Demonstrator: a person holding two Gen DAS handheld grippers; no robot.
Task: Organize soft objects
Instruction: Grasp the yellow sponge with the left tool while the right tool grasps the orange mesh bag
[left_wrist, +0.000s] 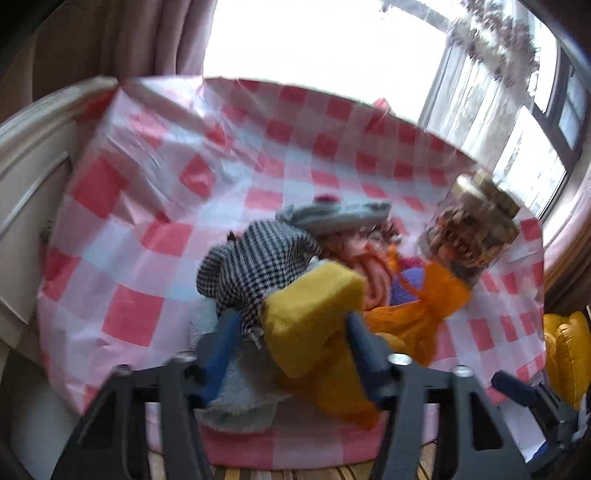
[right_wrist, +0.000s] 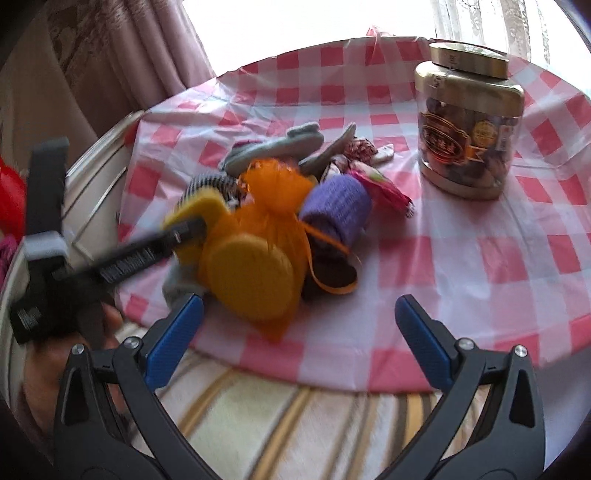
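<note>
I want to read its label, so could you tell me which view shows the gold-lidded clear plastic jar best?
The right wrist view: the gold-lidded clear plastic jar stands sharp and whole on the checked tablecloth. The left wrist view shows it motion-blurred.

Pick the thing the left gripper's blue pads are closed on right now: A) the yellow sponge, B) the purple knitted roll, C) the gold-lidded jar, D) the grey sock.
A: the left gripper has its pads on either side of the yellow sponge, squeezing it above the pile.
</note>
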